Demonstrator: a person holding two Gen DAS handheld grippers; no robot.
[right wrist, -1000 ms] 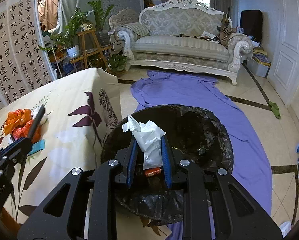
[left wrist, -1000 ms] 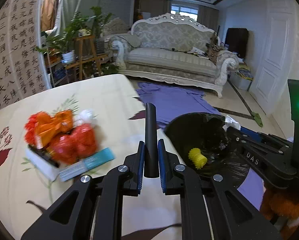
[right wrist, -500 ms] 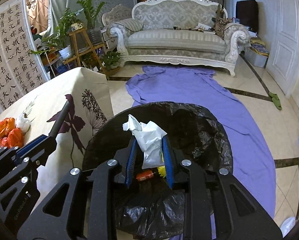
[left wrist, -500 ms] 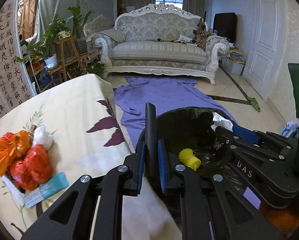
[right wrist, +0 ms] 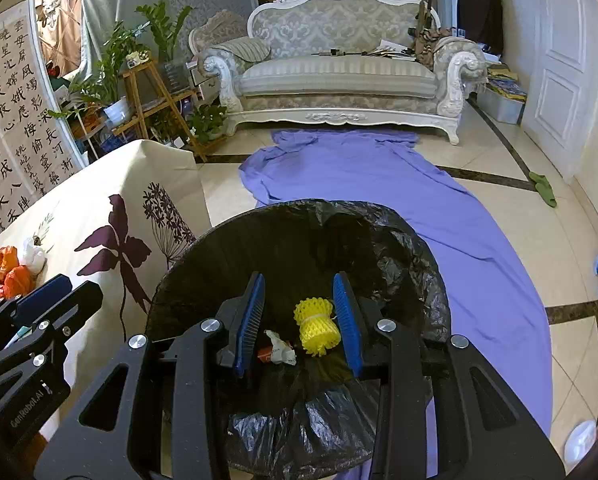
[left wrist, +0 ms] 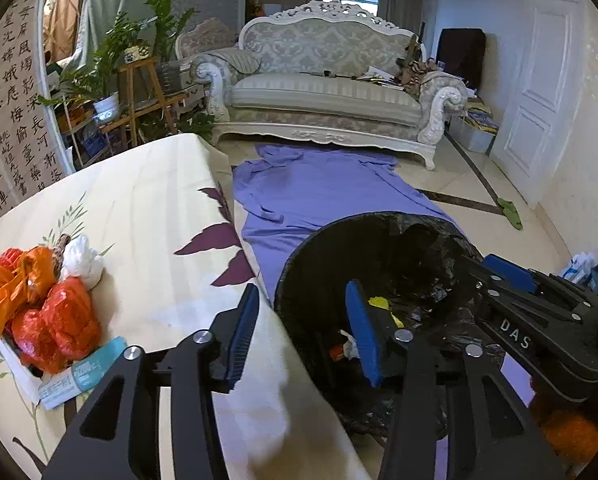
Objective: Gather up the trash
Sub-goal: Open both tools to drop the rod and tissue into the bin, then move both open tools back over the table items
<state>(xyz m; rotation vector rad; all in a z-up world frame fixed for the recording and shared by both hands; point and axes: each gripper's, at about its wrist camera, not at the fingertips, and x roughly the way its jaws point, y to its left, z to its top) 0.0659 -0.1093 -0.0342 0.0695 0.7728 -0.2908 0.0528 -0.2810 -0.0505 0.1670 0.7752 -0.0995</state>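
A black bin with a black liner (right wrist: pixel 399 248) stands on the floor beside the table; it also shows in the left wrist view (left wrist: pixel 379 232). Inside lie a yellow foam net (right wrist: pixel 317 326), a white tissue (right wrist: pixel 281 348) and a small red item. My right gripper (right wrist: pixel 299 320) is open and empty over the bin. My left gripper (left wrist: pixel 303 328) is open and empty, straddling the table edge and the bin rim. On the table (left wrist: pixel 151 208) at the left lies a pile of orange and red plastic bags (left wrist: pixel 39 312), a white wad (left wrist: pixel 81 258) and a teal-and-white packet (left wrist: pixel 83 376).
A purple cloth (right wrist: pixel 419 200) lies on the floor beyond the bin. A white sofa (right wrist: pixel 339 76) stands at the back. Plants on wooden stands (right wrist: pixel 139 80) are at the back left. A calligraphy screen (left wrist: pixel 11 120) is behind the table. A white door (right wrist: pixel 559 80) is at the right.
Both grippers opened. The white tissue dropped from the right gripper into the bin. The black stick left the left gripper and is out of sight. The left gripper swung right toward the bin.
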